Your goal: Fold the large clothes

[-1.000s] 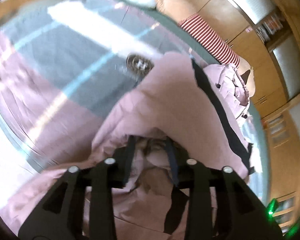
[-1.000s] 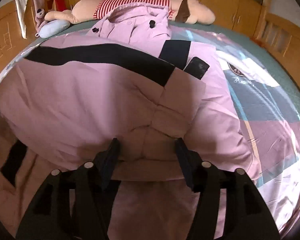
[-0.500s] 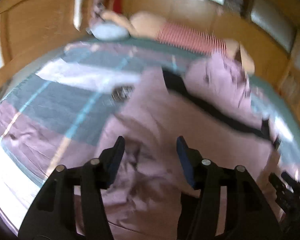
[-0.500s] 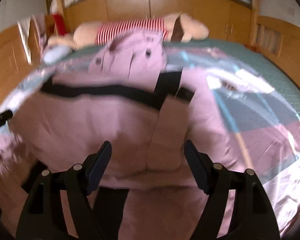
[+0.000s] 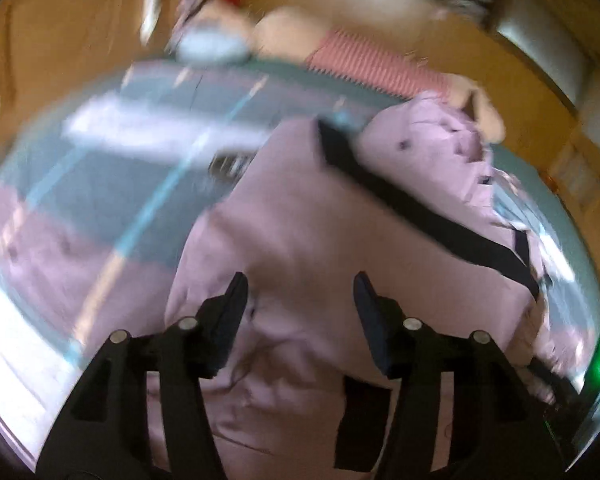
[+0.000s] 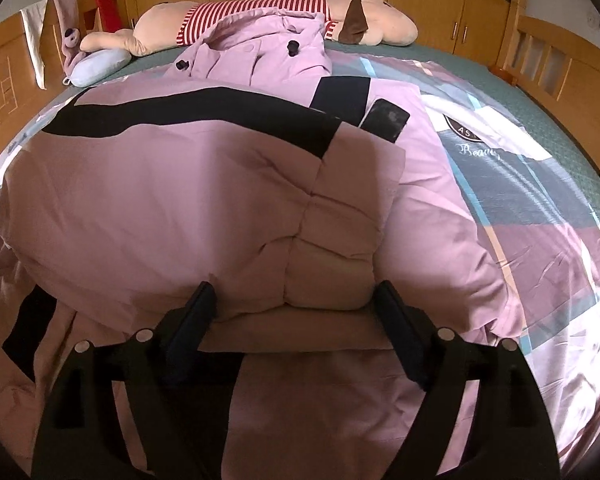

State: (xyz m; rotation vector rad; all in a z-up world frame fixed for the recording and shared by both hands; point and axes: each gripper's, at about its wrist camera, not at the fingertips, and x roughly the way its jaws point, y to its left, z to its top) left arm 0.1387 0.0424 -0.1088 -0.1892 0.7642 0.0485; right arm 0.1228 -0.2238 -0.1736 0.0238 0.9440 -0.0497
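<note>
A large pink padded coat (image 6: 188, 200) with black bands lies folded over on the bed; it also shows in the left wrist view (image 5: 340, 240). Its hood with dark buttons (image 6: 268, 48) lies at the far end. My right gripper (image 6: 296, 300) is open, its jaws on either side of the puffy folded edge, holding nothing. My left gripper (image 5: 300, 292) is open and empty above the coat's left part. The left wrist view is motion-blurred.
The bed has a pink, grey and white patterned cover (image 6: 540, 200). A long plush toy in a red-striped shirt (image 6: 260, 12) and a small blue pillow (image 6: 100, 64) lie at the head. Wooden bed rails (image 6: 560, 64) and cupboards surround the bed.
Both grippers have let go of the coat and opened. The folded-over half now lies flat on the coat. The left gripper has swung to face the head of the bed.
</note>
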